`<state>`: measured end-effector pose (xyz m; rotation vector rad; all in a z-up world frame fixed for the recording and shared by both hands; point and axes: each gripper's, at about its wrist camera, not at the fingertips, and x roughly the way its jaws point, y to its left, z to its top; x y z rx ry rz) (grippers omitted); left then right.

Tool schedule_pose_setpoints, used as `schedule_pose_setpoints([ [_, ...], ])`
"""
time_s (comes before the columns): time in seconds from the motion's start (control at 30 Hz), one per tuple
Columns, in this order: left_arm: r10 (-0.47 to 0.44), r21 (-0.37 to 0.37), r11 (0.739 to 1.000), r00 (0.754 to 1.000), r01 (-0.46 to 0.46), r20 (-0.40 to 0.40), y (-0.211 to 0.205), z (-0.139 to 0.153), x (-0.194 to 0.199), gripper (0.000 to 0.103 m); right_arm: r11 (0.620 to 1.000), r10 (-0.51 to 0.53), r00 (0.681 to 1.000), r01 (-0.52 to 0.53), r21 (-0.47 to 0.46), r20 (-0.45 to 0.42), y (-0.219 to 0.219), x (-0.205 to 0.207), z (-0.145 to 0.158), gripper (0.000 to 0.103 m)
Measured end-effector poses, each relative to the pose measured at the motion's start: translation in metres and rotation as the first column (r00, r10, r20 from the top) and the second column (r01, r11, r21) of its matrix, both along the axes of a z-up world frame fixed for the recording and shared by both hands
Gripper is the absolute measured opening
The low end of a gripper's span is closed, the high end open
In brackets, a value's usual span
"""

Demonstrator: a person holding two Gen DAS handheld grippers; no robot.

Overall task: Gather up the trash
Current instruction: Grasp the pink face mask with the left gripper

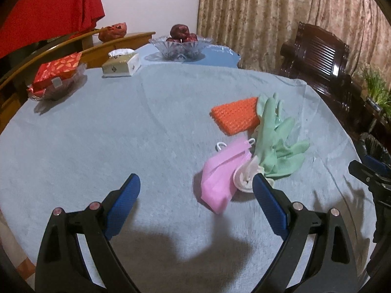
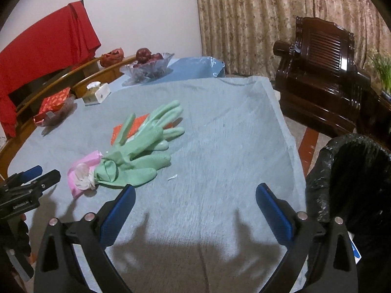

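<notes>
Both the left gripper (image 1: 196, 183) and right gripper (image 2: 195, 193) hang spread wide near limp mint-green rubber gloves (image 2: 141, 146) heaped on crumpled white tissue (image 2: 84, 174).

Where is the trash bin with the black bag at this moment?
The trash bin stands off the table's right edge in the right wrist view, next to the right hand-held gripper and in front of the dark wooden chair.

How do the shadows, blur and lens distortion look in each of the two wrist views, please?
Left wrist view: strong fisheye bending with dark corners; the left gripper throws a shadow on the grey cloth; the pink cloth is smeared. Right wrist view: same bending; the right gripper casts finger shadows; the cloth weave looks streaked.
</notes>
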<state>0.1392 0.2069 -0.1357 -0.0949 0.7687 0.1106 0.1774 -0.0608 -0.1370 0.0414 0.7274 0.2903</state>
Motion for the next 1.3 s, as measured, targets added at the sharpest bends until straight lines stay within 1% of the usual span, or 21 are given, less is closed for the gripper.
schedule_pose_setpoints([
  [0.03, -0.002, -0.001, 1.0, 1.0, 0.002, -0.004, -0.002, -0.001, 0.001, 0.086, 1.0, 0.003, 1.0, -0.003, -0.003, -0.003, 0.001, 0.0, -0.001, 0.097],
  [0.27, 0.001, -0.024, 1.0, 0.999, -0.002, -0.037, 0.0, -0.014, 0.013, 0.084, 1.0, 0.017, 1.0, -0.017, -0.016, -0.013, 0.005, 0.0, -0.005, 0.096],
  [0.5, -0.006, -0.071, 0.997, 0.997, 0.0, -0.076, -0.001, -0.027, 0.022, 0.079, 0.999, 0.028, 0.999, -0.029, -0.026, -0.024, 0.009, 0.002, -0.008, 0.096],
  [0.57, -0.007, -0.099, 0.995, 0.997, -0.001, -0.08, 0.001, -0.029, 0.023, 0.075, 0.999, 0.034, 0.999, -0.035, -0.032, -0.021, 0.01, 0.001, -0.008, 0.096],
  [0.63, -0.014, -0.128, 0.992, 0.996, 0.003, -0.084, 0.002, -0.03, 0.024, 0.06, 0.999, 0.037, 0.999, -0.037, -0.033, -0.023, 0.011, 0.002, -0.008, 0.096],
  [0.67, -0.022, -0.15, 0.989, 0.996, 0.009, -0.086, 0.003, -0.03, 0.024, 0.056, 0.999, 0.038, 0.999, -0.039, -0.033, -0.025, 0.011, 0.002, -0.008, 0.096],
  [0.73, -0.045, -0.183, 0.983, 0.995, 0.028, -0.085, 0.002, -0.031, 0.024, 0.036, 0.998, 0.043, 0.999, -0.044, -0.034, -0.027, 0.013, 0.002, -0.008, 0.096],
  [0.77, -0.056, -0.19, 0.981, 0.995, 0.039, -0.082, 0.0, -0.031, 0.024, 0.032, 0.998, 0.045, 0.999, -0.046, -0.036, -0.026, 0.014, 0.002, -0.008, 0.096],
  [0.83, -0.068, -0.186, 0.981, 0.995, 0.053, -0.075, -0.005, -0.028, 0.023, 0.027, 0.998, 0.052, 0.998, -0.053, -0.039, -0.024, 0.015, 0.001, -0.007, 0.096],
  [0.9, -0.073, -0.2, 0.978, 0.995, 0.058, -0.069, -0.006, -0.026, 0.021, 0.024, 0.997, 0.056, 0.998, -0.057, -0.043, -0.021, 0.016, 0.0, -0.006, 0.096],
  [1.0, -0.066, -0.213, 0.976, 0.996, 0.053, -0.053, -0.002, -0.02, 0.017, 0.016, 0.997, 0.059, 0.998, -0.059, -0.043, -0.018, 0.017, 0.0, -0.005, 0.096],
  [1.1, -0.05, -0.227, 0.973, 0.998, 0.042, -0.029, 0.005, -0.012, 0.012, 0.013, 0.997, 0.061, 0.998, -0.062, -0.042, -0.015, 0.019, 0.001, -0.004, 0.096],
  [1.2, -0.035, -0.211, 0.977, 0.999, 0.031, -0.016, 0.011, -0.007, 0.009, 0.013, 0.997, 0.069, 0.997, -0.07, -0.036, -0.014, 0.027, 0.005, -0.002, 0.096],
  [1.3, -0.018, -0.199, 0.98, 1.0, 0.013, -0.022, 0.017, -0.008, 0.009, 0.013, 0.996, 0.084, 0.996, -0.084, -0.036, -0.008, 0.037, 0.009, -0.002, 0.096],
])
